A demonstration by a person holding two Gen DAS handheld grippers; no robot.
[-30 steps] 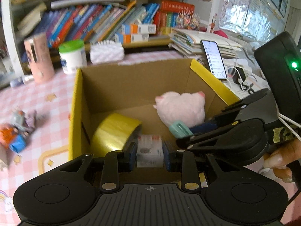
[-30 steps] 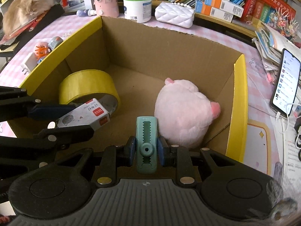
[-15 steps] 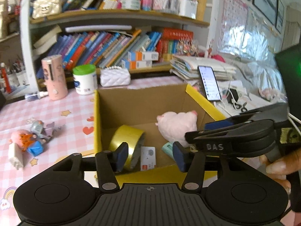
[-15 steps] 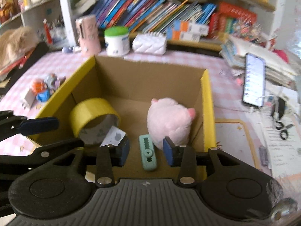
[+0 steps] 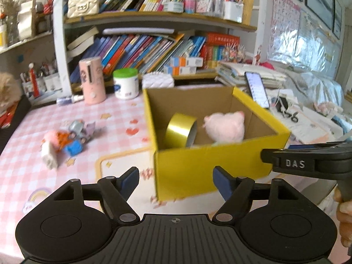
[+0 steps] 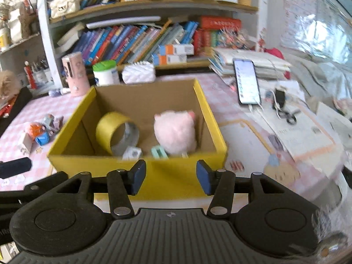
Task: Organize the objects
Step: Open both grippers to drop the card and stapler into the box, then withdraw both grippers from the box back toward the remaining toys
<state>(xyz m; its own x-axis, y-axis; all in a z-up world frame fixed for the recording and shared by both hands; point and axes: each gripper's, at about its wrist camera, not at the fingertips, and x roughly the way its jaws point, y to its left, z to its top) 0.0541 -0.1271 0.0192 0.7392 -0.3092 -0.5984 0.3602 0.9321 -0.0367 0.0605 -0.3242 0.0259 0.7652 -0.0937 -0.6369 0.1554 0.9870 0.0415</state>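
Two grippers face a yellow cardboard box standing on the pink checked tablecloth. At far left, a cluster of small toys lies on the cloth, well apart from the box. The left gripper has its jaws opening, with nothing between the blue pads. Inside the box, from left to right: a roll of yellow tape on edge against the left wall, a small white carton at the near wall, a mint-green clip beside it, and a pink plush toy. The right gripper likewise has its jaws opening and empty. A phone leans at right.
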